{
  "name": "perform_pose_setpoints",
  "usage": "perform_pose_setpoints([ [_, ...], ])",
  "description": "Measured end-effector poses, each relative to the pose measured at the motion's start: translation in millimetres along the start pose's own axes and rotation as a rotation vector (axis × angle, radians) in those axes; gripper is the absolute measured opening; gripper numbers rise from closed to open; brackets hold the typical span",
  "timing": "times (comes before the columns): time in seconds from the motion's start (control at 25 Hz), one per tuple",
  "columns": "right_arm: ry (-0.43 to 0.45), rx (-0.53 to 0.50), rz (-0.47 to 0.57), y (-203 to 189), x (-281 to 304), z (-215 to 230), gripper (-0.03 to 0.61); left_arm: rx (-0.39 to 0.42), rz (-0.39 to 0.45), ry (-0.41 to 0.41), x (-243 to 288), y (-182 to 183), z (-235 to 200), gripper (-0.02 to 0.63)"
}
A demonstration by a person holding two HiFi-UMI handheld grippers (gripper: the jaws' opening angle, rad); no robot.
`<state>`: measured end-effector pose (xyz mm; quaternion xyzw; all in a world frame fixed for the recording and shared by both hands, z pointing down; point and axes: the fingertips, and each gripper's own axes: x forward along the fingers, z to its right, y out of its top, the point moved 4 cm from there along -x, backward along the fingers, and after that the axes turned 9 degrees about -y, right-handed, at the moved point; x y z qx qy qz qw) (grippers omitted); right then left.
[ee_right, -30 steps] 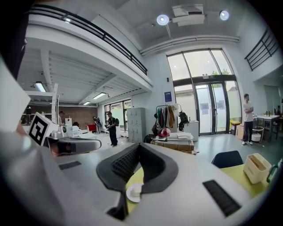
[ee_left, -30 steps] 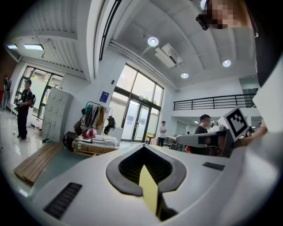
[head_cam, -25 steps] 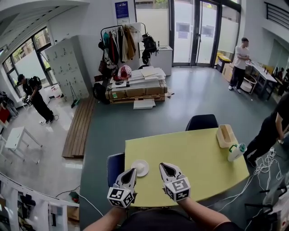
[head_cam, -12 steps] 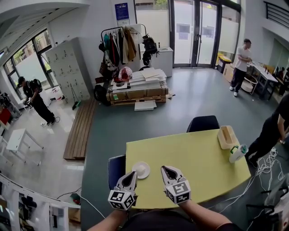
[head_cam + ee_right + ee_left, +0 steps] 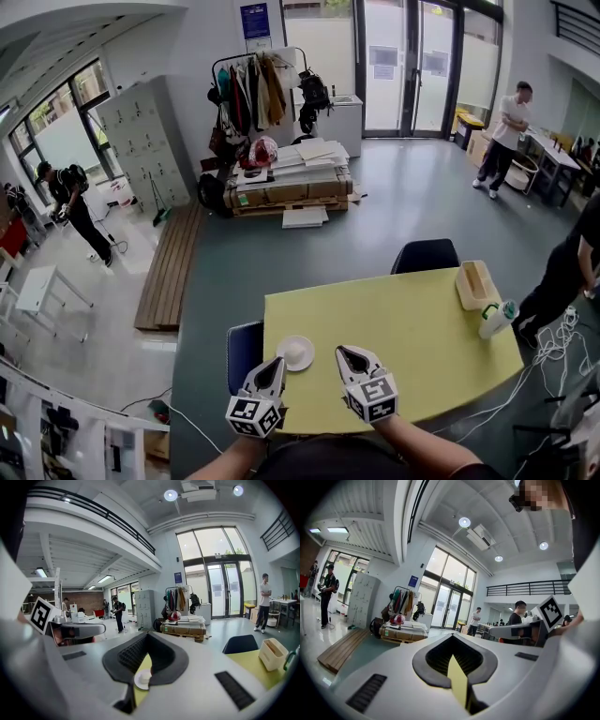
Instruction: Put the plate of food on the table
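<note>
My left gripper [image 5: 272, 362] and right gripper [image 5: 349, 355] both have their jaws pressed together on nothing, and they hover side by side over the near edge of the yellow bench [image 5: 422, 337]. The white plate [image 5: 296, 352] already sits on the bench near its left edge, just beyond the left gripper and apart from it. To shift it, I would spread the jaws first, come in low at the rim, and keep the plate level.

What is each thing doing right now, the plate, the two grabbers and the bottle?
Small white round plate: lying flat on the yellow table, untouched.
Left gripper: shut, empty.
Right gripper: shut, empty.
White bottle with green cap: standing near the table's right edge.
</note>
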<state>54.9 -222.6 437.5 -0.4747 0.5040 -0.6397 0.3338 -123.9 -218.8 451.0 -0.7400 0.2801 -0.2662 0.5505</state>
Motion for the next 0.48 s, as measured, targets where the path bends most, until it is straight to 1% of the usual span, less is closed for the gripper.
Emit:
perform_pose_setpoints([
  [0.2, 0.021, 0.016, 0.01, -0.9, 3.2, 2.4, 0.012, 0.003, 0.01, 0.0, 1.6, 0.7, 0.2, 0.007],
  [0.48, 0.008, 0.03, 0.001, 3.4, 7.0, 6.5, 0.012, -0.02, 0.012, -0.009, 5.0, -0.3, 0.2, 0.007],
])
